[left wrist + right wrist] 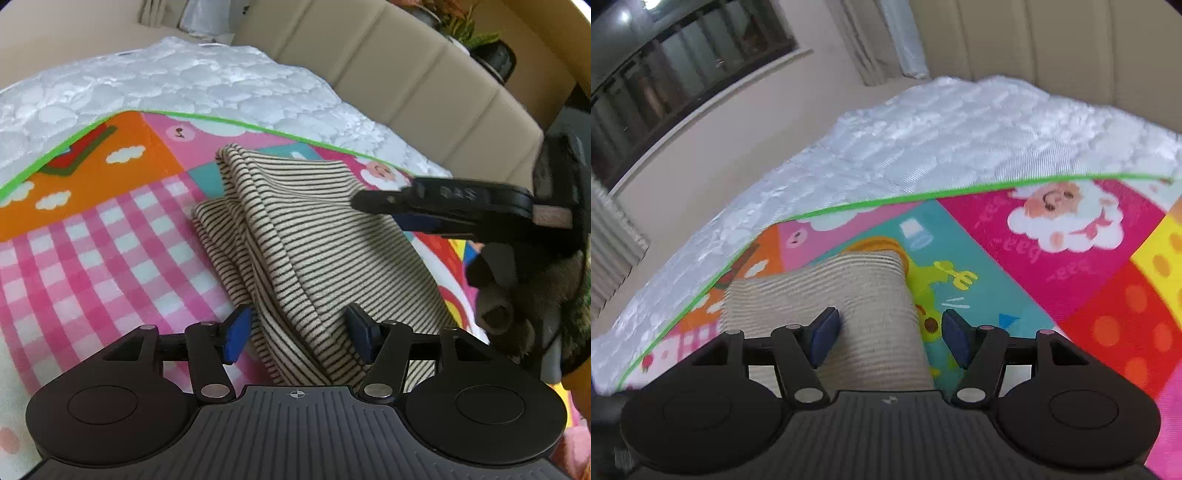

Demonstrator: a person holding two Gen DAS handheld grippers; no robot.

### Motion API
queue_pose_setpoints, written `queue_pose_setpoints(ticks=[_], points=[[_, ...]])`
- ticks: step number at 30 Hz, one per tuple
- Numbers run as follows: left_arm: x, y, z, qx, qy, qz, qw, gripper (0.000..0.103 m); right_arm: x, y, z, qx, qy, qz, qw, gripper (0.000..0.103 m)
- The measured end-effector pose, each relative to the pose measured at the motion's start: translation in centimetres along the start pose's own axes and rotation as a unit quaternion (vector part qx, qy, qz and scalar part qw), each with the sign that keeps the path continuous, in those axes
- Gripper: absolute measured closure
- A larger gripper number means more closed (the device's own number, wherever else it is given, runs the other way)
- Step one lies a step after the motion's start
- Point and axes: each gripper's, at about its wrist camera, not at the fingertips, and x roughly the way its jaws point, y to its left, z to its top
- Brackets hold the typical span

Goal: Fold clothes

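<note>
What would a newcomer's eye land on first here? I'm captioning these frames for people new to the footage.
First, the striped garment, folded into a bundle in the middle of the bright cartoon mat. Next, the mat's pink checks and sheep against the white quilt beneath it. Then the open left tool at the garment's near end, with the right tool reaching in from the right over its far side.

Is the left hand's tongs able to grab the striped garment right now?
Probably yes. The left tongs are open, with the striped garment lying folded on the play mat right between and ahead of the pads; nothing blocks it, and the right tongs sit off to the side.
</note>
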Motion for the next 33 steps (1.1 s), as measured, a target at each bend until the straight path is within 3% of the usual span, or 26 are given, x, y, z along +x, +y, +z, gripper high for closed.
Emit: queue_pose_setpoints(ticks=[6,10,14,17,20,22,24,25,26,29,32,33], points=[[-1.6,1.7,0.8,-0.055,-0.024,-0.014,0.9981,0.047,-3.2,-1.1,-4.1,-0.074,0.023,0.007,0.997,0.042],[-1.4,1.0,0.6,-0.088,-0.011,-0.037,0.9954,0.039,-4.1,-0.3,-6.6,-0.143,0.031,0.007,0.989,0.045],[0.4,-1.4,0.3,-0.054,0.003,0.008,0.9985,0.039,-3.5,0.1,-8.6,-0.166,0.036,0.008,0.985,0.046],[1.5,-1.8,-0.2,-0.028,0.006,0.043,0.9987,0.035,-3.8,-0.8,-8.6,-0.144,0.035,0.025,0.989,0.045],[1.1,-1.3,-0.2,-0.040,0.004,0.044,0.9982,0.035,-5.1,-1.7,-7.6,-0.127,0.022,0.059,0.990,0.045],[0.2,-1.1,0.0,-0.057,-0.003,0.041,0.9975,0.035,-5.8,-2.9,-6.3,-0.094,0.005,0.090,0.991,0.029],[-0.5,-0.8,0.3,-0.092,-0.002,0.017,0.9956,0.031,-5.7,-4.2,-5.1,-0.056,-0.003,0.113,0.992,0.021],[-0.4,-0.7,0.4,-0.108,0.002,0.004,0.9941,0.021,-5.2,-4.9,-4.6,-0.039,-0.002,0.122,0.992,0.021],[-0.1,-0.6,0.4,-0.121,0.007,-0.006,0.9926,0.017,-4.4,-5.2,-4.2,-0.029,0.004,0.122,0.992,0.021],[2.1,-1.6,0.3,-0.105,0.040,0.017,0.9935,0.015,-1.9,-5.6,-3.7,-0.015,0.024,0.117,0.993,0.021],[3.2,-2.4,0.1,-0.083,0.044,0.040,0.9947,0.009,0.2,-4.7,-3.8,-0.025,0.045,0.130,0.990,0.022],[3.2,-2.6,0.1,-0.078,0.045,0.045,0.9949,0.010,0.7,-4.2,-4.0,-0.032,0.056,0.139,0.988,0.030]])
